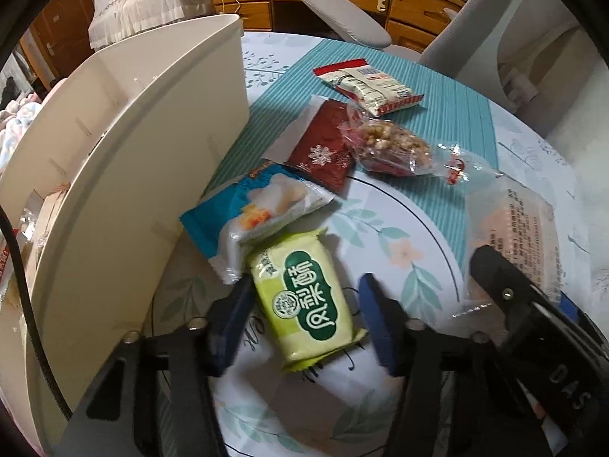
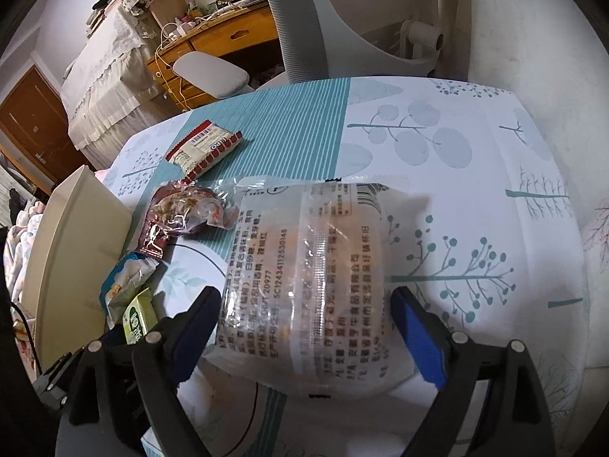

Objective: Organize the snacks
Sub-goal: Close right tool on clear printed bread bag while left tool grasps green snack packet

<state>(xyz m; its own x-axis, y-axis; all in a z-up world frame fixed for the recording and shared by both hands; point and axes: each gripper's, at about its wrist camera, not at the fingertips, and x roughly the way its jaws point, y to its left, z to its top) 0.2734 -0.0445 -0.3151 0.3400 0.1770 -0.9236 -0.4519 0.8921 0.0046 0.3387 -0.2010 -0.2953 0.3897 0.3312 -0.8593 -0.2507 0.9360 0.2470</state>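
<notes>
Both hands aim their tongs steeply down at the desk (image 1: 380,240), side by side, the right one just beside the left on its right.

Six snack packets lie on the desk: one green packet (image 1: 304,297), one blue-and-white packet (image 1: 259,209), one dark red packet with a snowflake (image 1: 323,144), one clear bag of puffed pieces (image 1: 392,144), one red-and-white packet (image 1: 369,83) farthest away, and one clear packet printed with text (image 2: 312,278). One cream bin (image 1: 133,144) stands at the left edge of the group, close to the blue-and-white packet.

The left tongs (image 1: 304,320) are about half open and straddle the green packet; the left blue pad touches its edge, while the right pad stands a little clear, so there is no firm grip. The right tongs (image 2: 304,335) gape wide around the clear printed packet, which lies flat between the blue pads; whether either pad touches its edges I cannot tell
</notes>
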